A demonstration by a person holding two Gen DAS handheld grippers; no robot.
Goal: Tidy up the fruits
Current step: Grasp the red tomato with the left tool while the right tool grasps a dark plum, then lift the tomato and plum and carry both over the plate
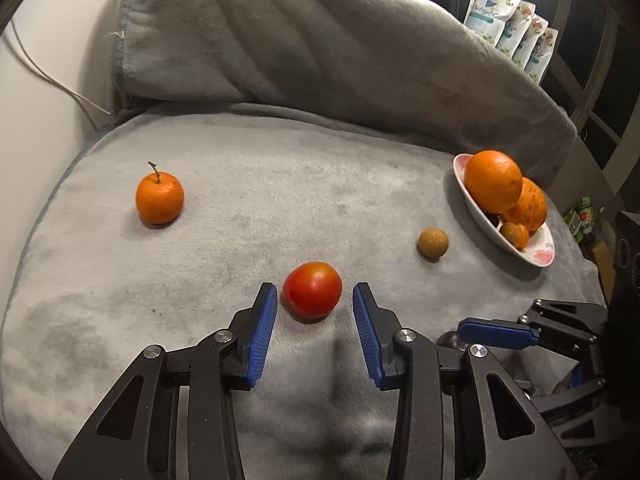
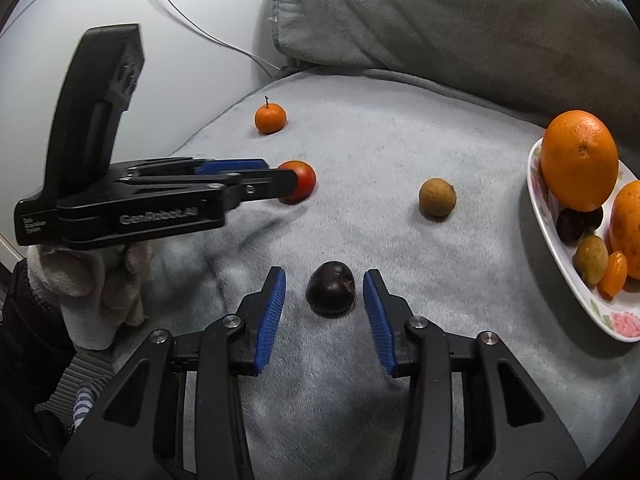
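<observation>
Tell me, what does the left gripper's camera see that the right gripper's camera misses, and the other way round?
Only the left wrist view shows the white pouches on a shelf behind the blanket. Only the right wrist view shows the whole dark plum between the right gripper's pads, and the gloved hand holding the left gripper. Both show the red tomato, stemmed mandarin, small brown fruit, and the fruit-filled floral dish.

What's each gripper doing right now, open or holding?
Left gripper: open, pads either side of the tomato, gap visible.
Right gripper: open, straddling the dark plum, not gripping.
</observation>
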